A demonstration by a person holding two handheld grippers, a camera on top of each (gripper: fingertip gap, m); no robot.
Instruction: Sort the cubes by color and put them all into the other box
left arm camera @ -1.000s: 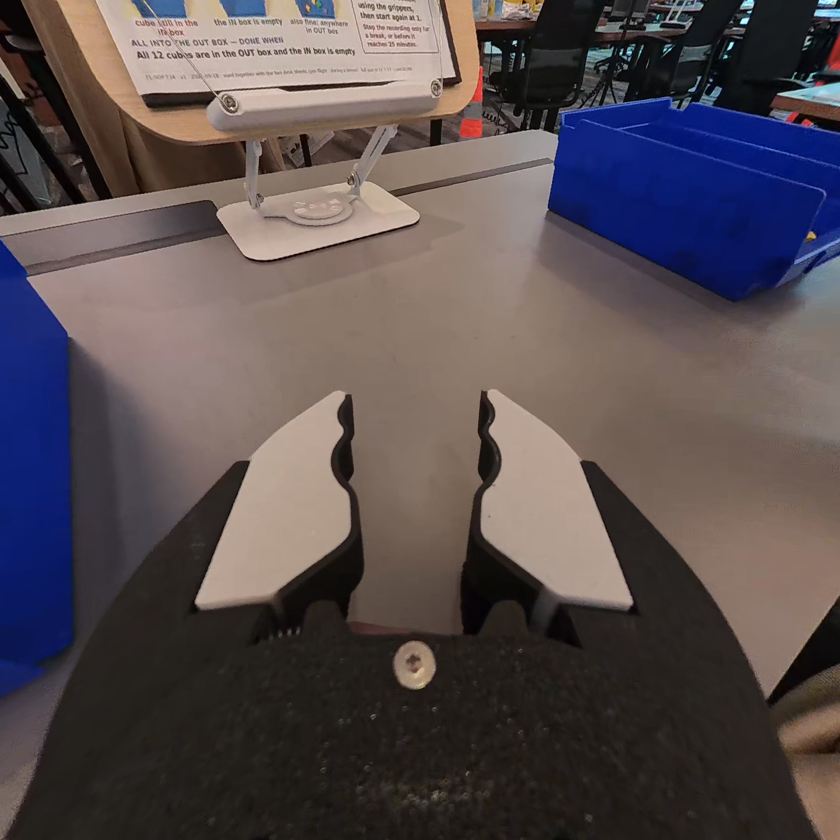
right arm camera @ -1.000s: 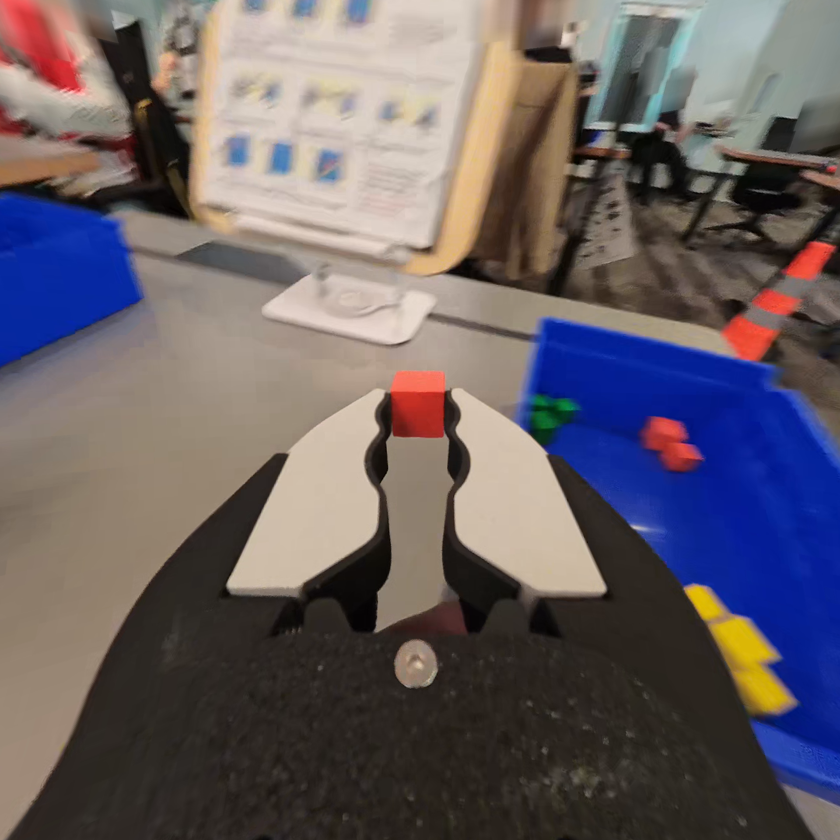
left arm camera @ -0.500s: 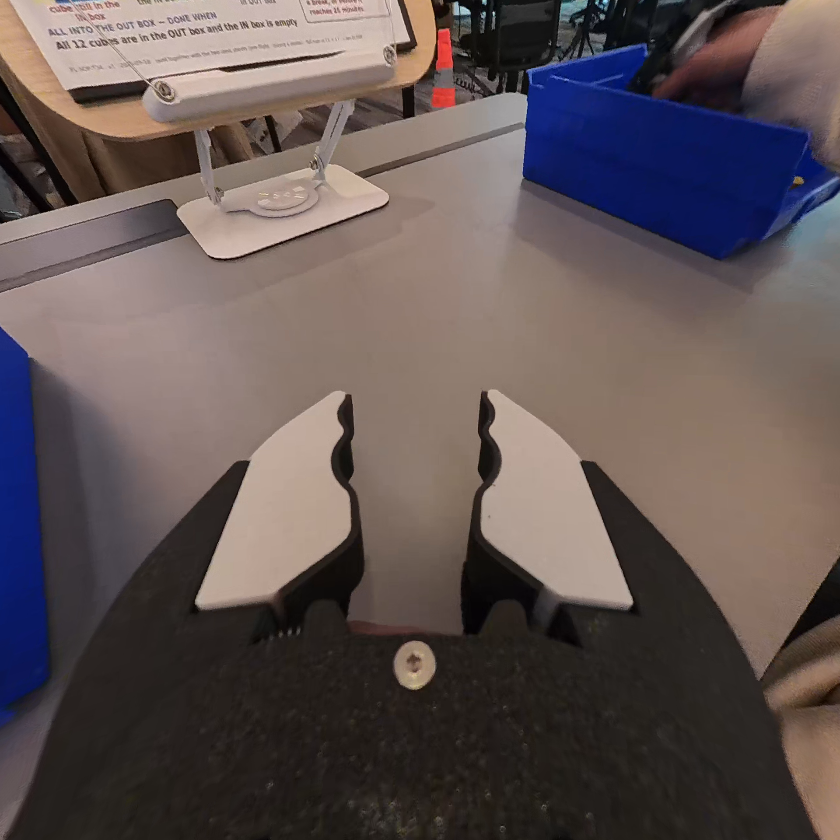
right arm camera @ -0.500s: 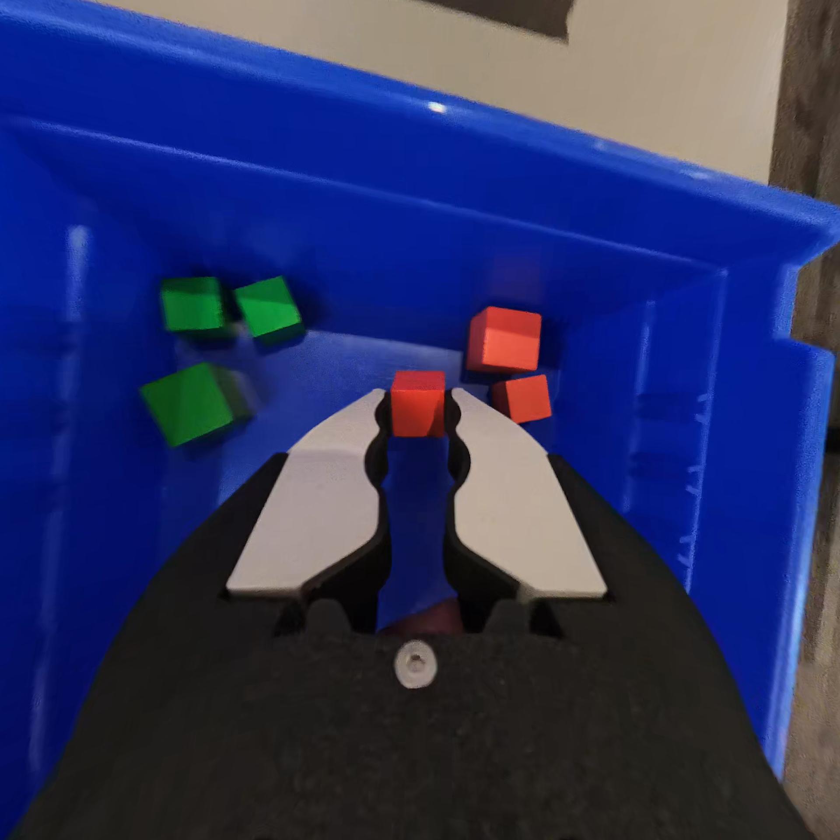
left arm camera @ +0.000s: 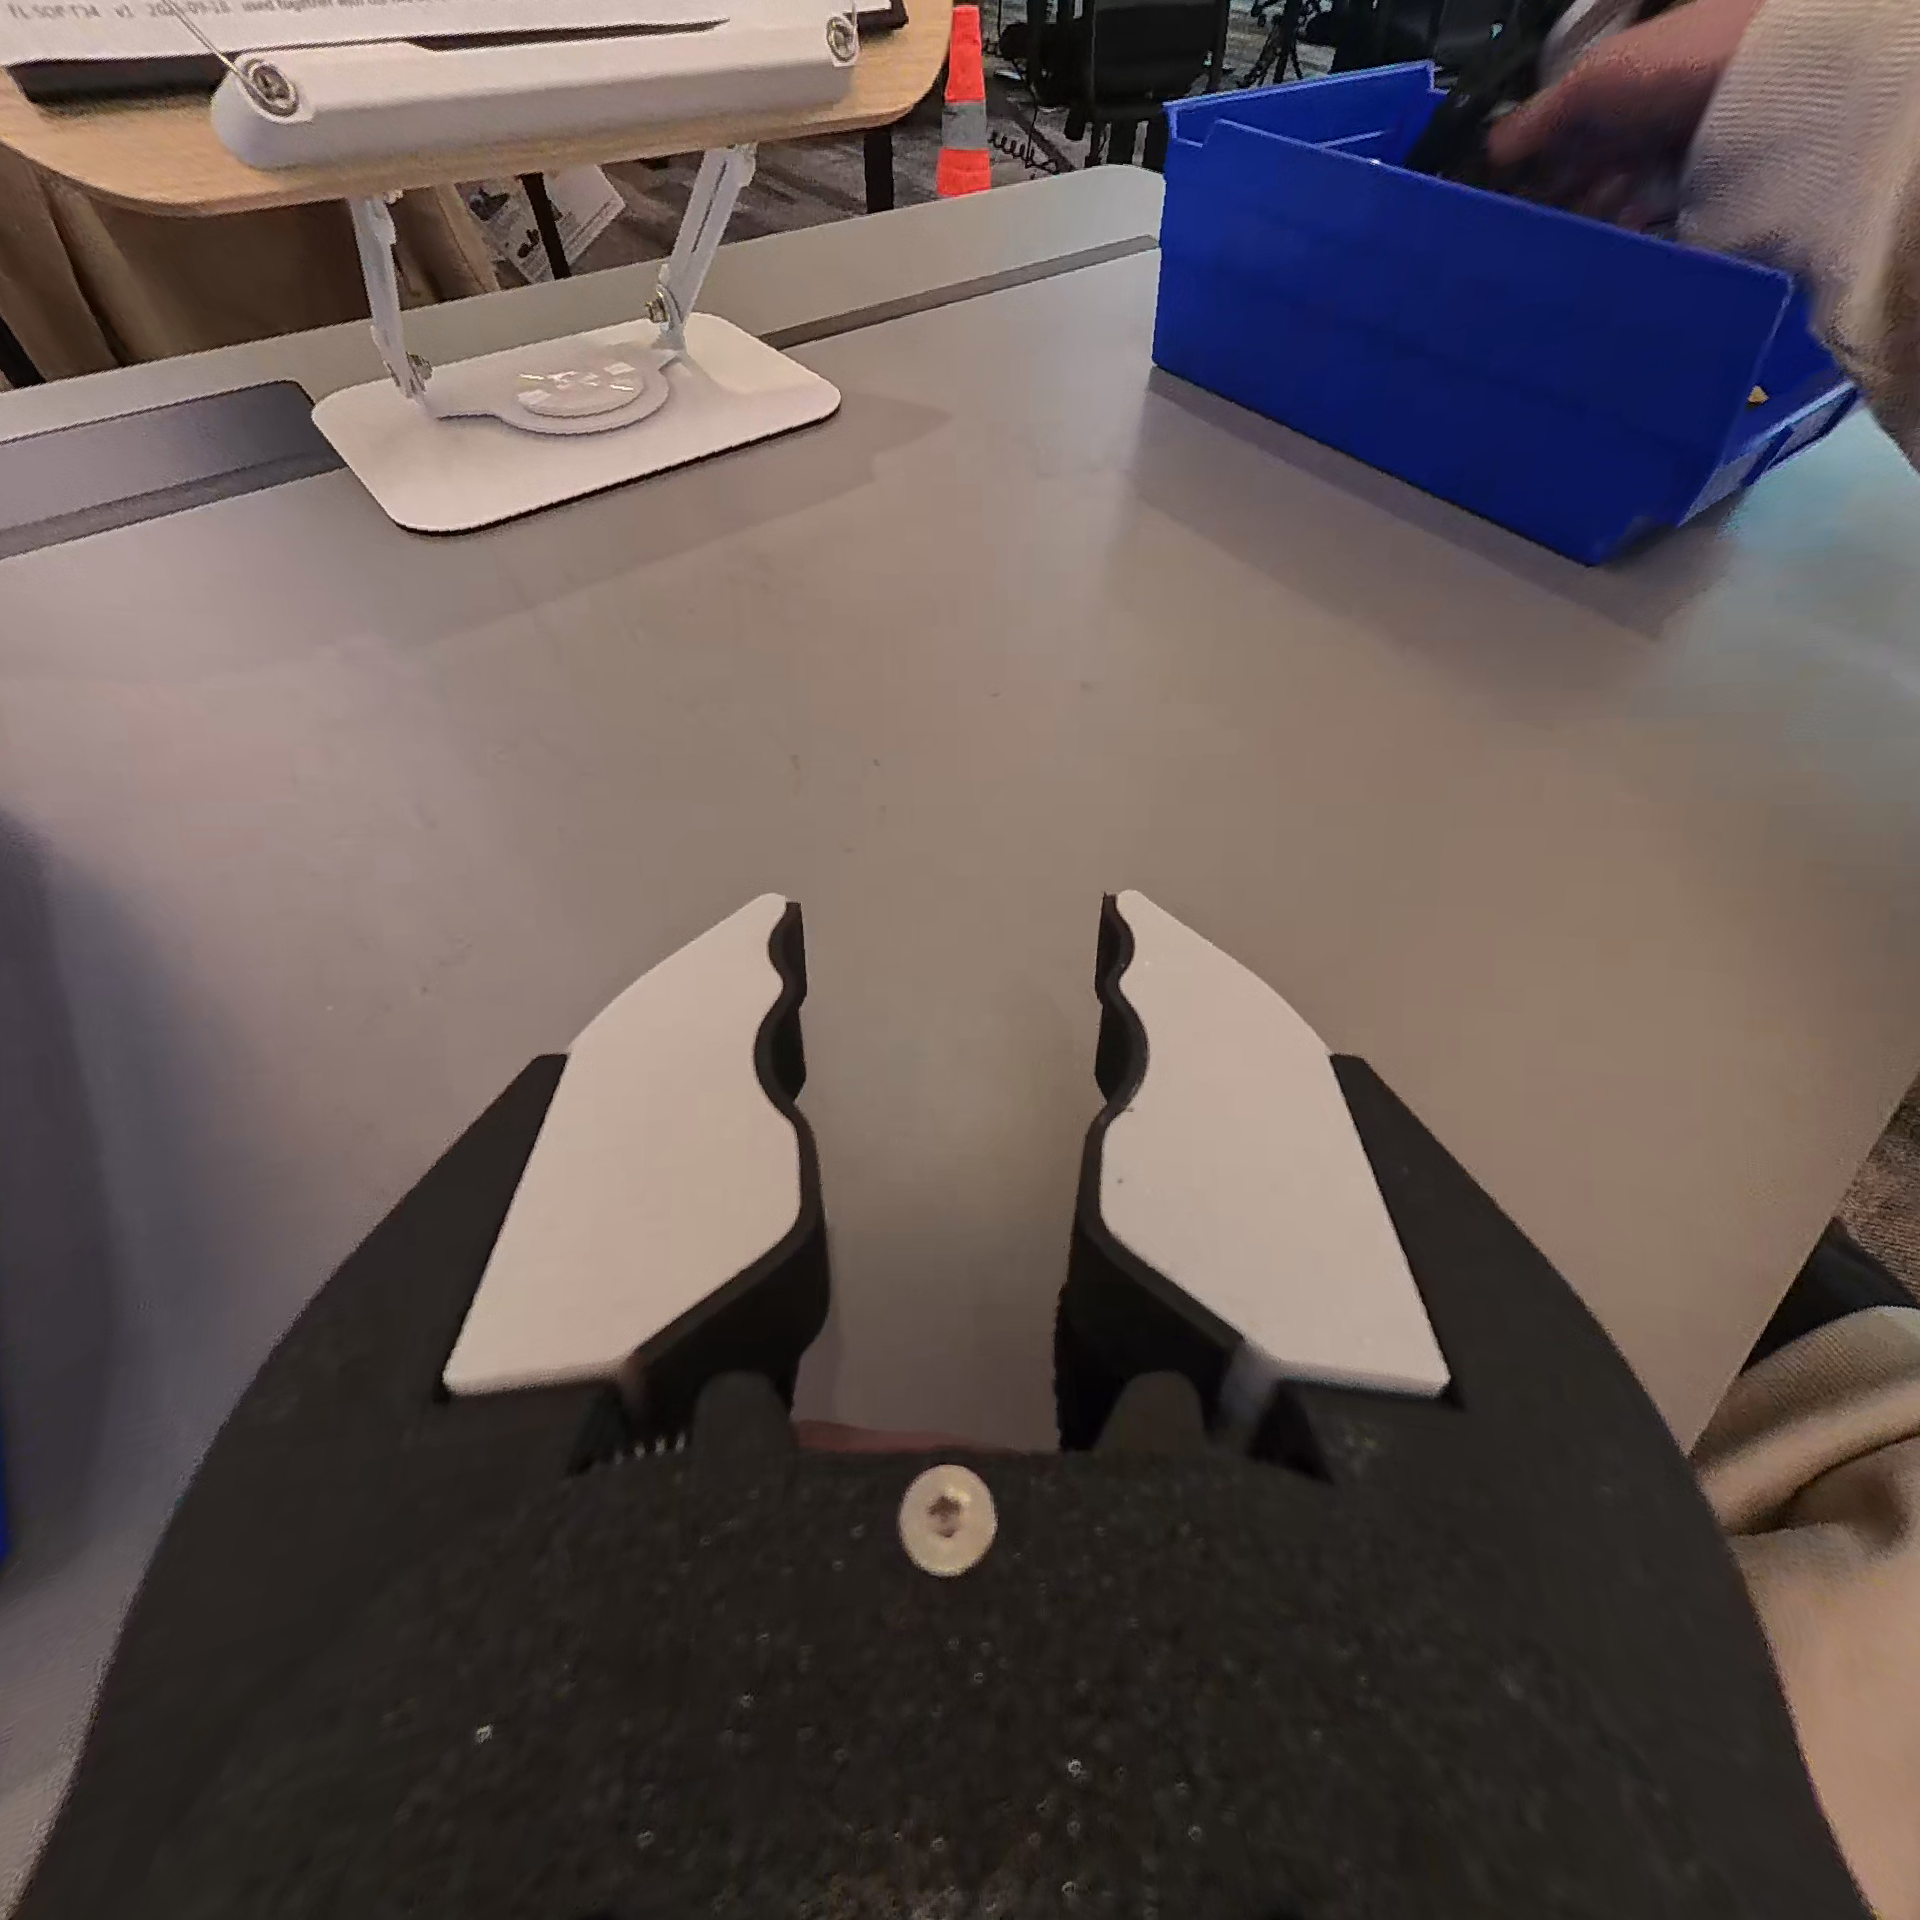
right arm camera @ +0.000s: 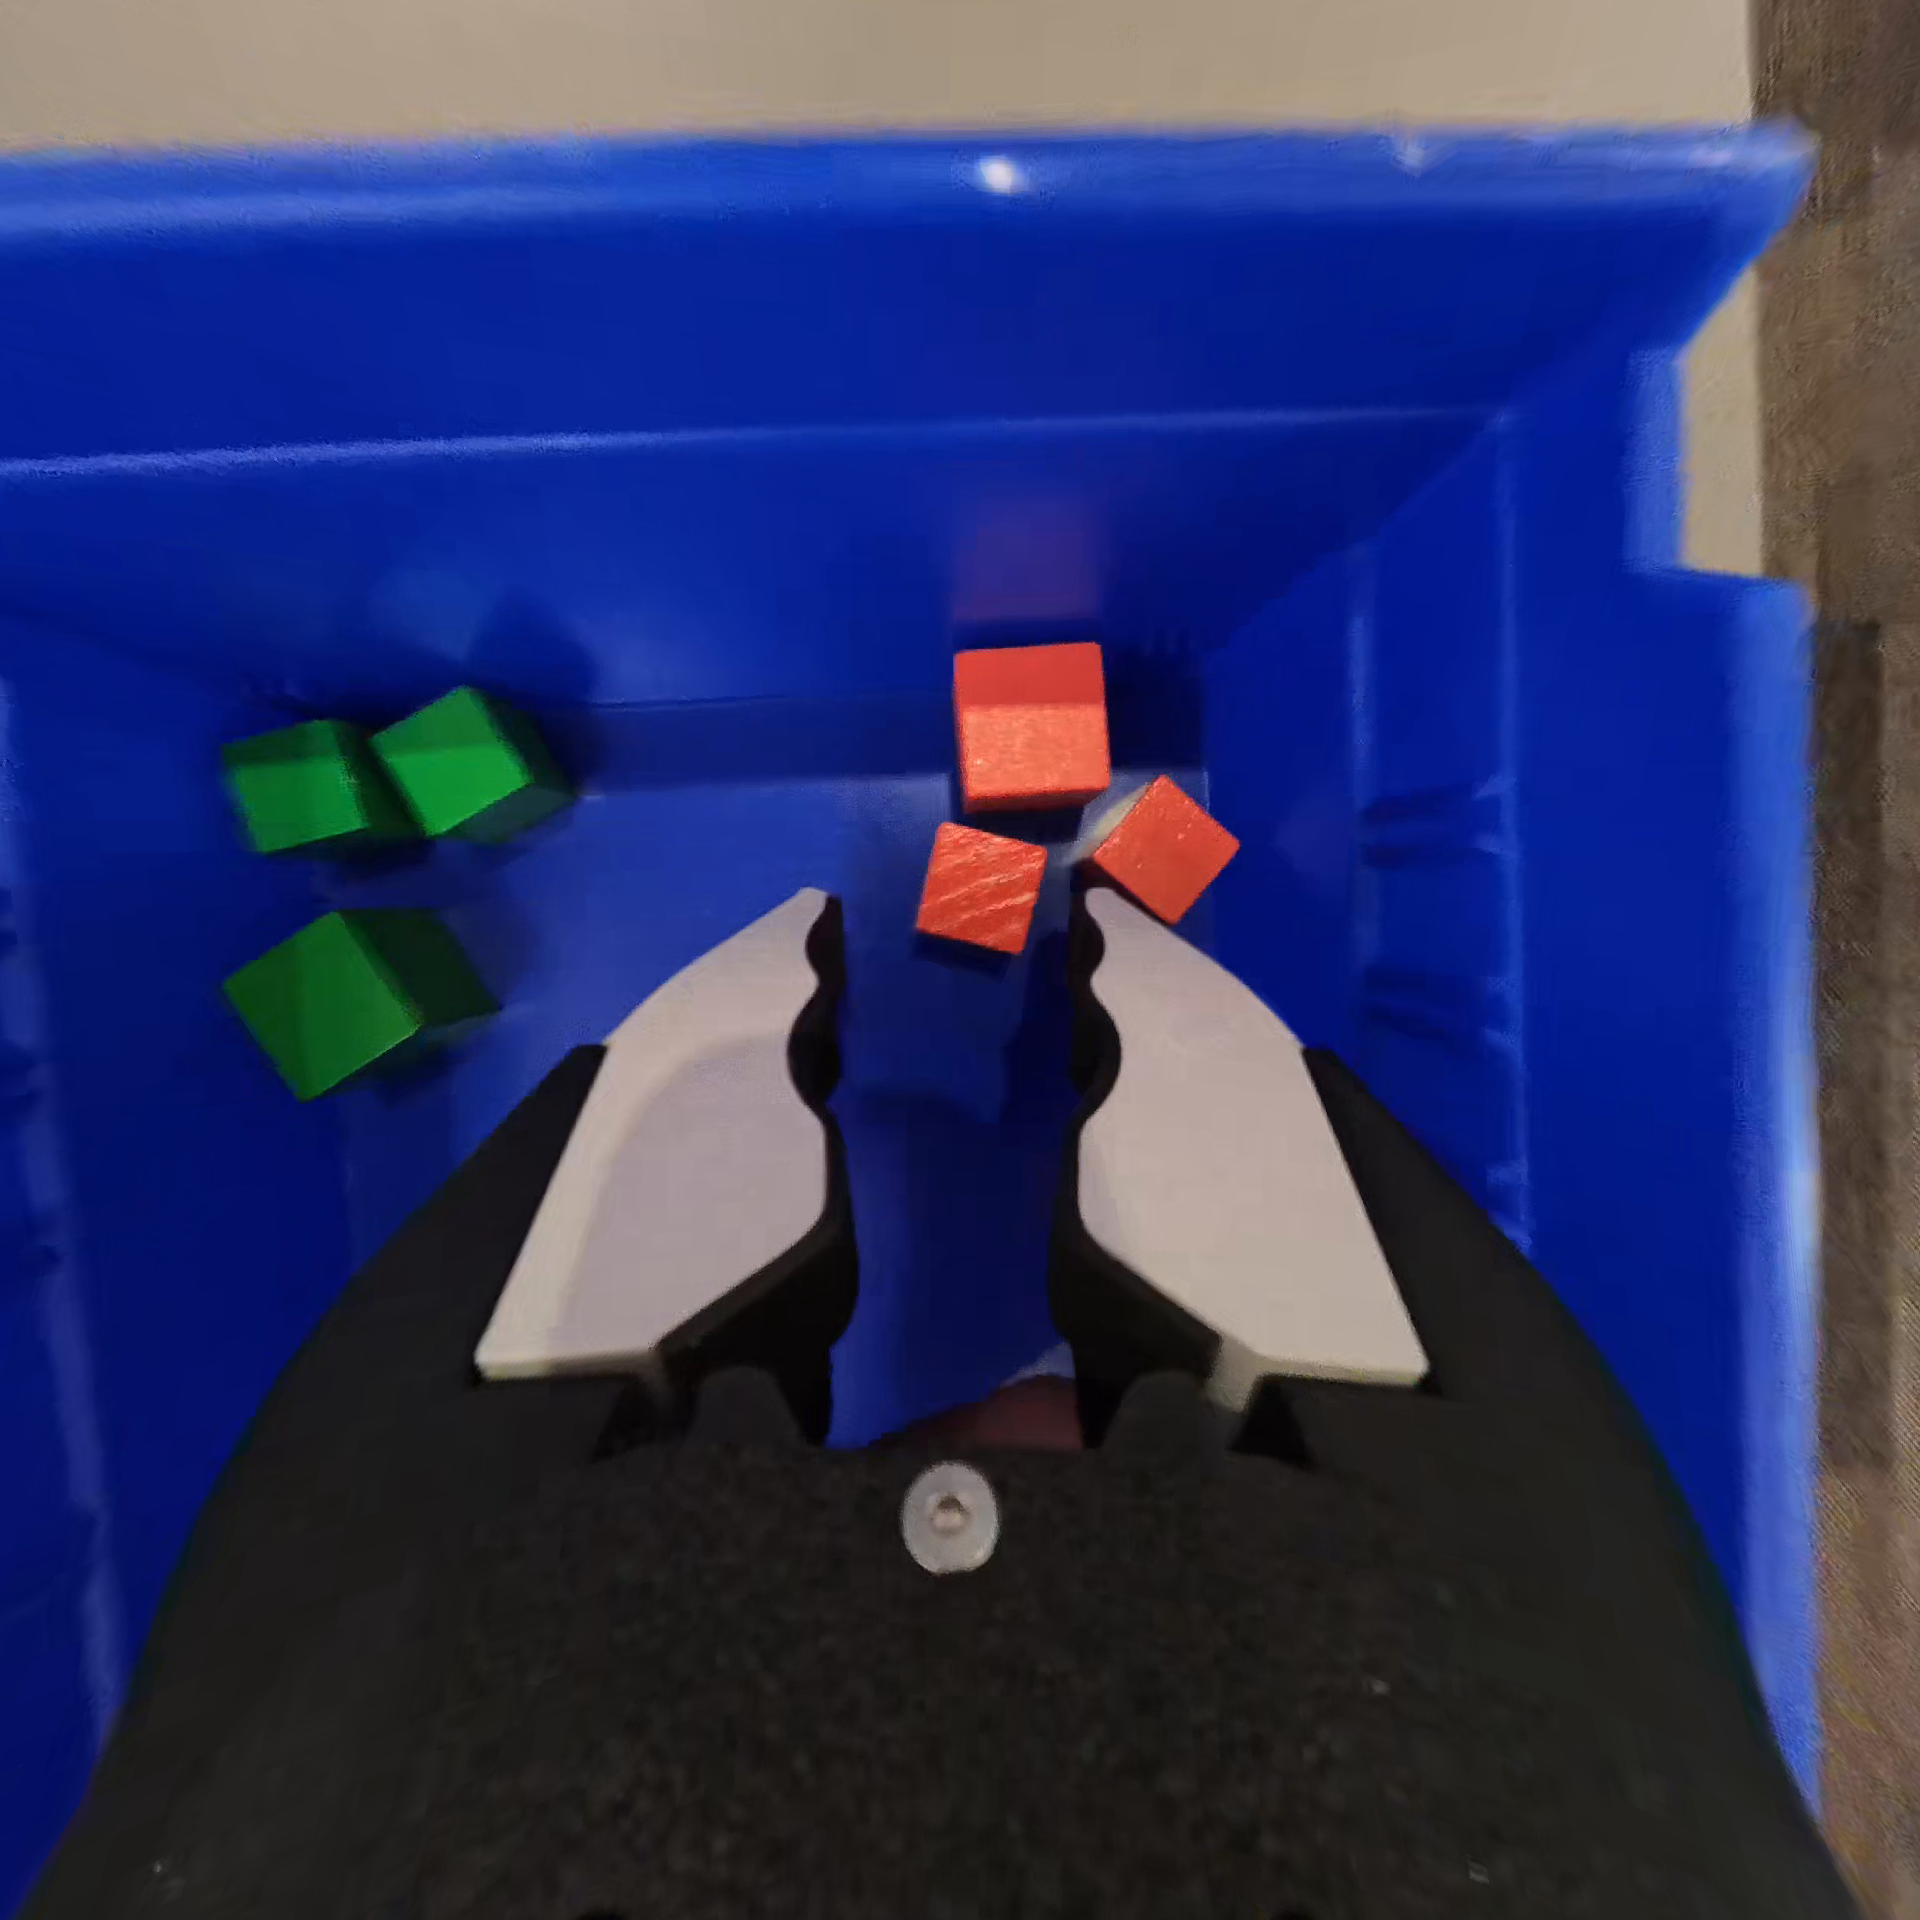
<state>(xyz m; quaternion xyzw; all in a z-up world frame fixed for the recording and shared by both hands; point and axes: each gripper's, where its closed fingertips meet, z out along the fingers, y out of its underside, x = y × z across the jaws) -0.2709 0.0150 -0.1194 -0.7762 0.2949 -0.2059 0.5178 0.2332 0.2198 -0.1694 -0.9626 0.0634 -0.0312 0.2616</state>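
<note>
With three red cubes (right arm camera: 1029,743) and three green cubes (right arm camera: 358,997) grouped in the blue box (right arm camera: 935,312), your right gripper (right arm camera: 951,914) and left gripper (left arm camera: 948,914) gape empty, so remaining cubes likely await

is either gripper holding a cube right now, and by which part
Nothing is held. The right gripper is open above the red cubes; the left gripper is open and empty.

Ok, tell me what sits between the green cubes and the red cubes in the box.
Nothing: in the right wrist view only the bare blue floor of the box separates the green cubes from the red cubes.
</note>
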